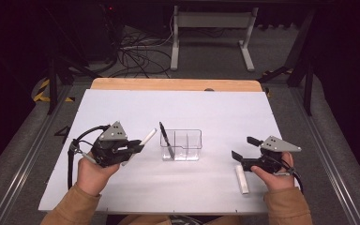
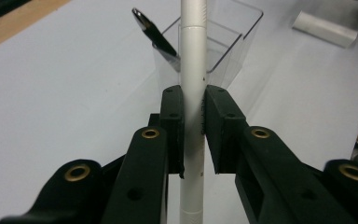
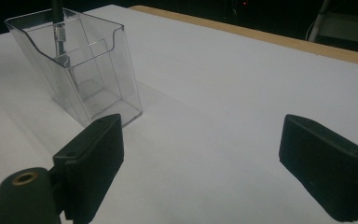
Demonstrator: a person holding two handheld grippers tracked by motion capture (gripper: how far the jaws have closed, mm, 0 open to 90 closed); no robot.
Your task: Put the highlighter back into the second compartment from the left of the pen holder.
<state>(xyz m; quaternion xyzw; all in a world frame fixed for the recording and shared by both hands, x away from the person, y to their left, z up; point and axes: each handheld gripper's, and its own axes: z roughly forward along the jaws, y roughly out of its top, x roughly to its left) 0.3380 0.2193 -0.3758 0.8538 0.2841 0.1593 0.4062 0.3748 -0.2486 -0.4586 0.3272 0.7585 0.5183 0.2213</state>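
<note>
A white table (image 1: 122, 108) carries a clear holder (image 1: 181, 145) and a white tube (image 1: 242, 179).

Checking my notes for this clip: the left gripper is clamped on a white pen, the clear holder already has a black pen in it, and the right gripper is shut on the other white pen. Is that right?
Not quite. The right gripper is open and holds nothing, as the right gripper view shows; the other white pen lies on the table beside it. The left gripper does clamp a white pen, and the clear holder has a black pen in it.

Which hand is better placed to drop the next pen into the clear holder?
Left. The left gripper is clamped on the white pen beside the clear holder; the right gripper is open, with nothing between its jaws.
</note>
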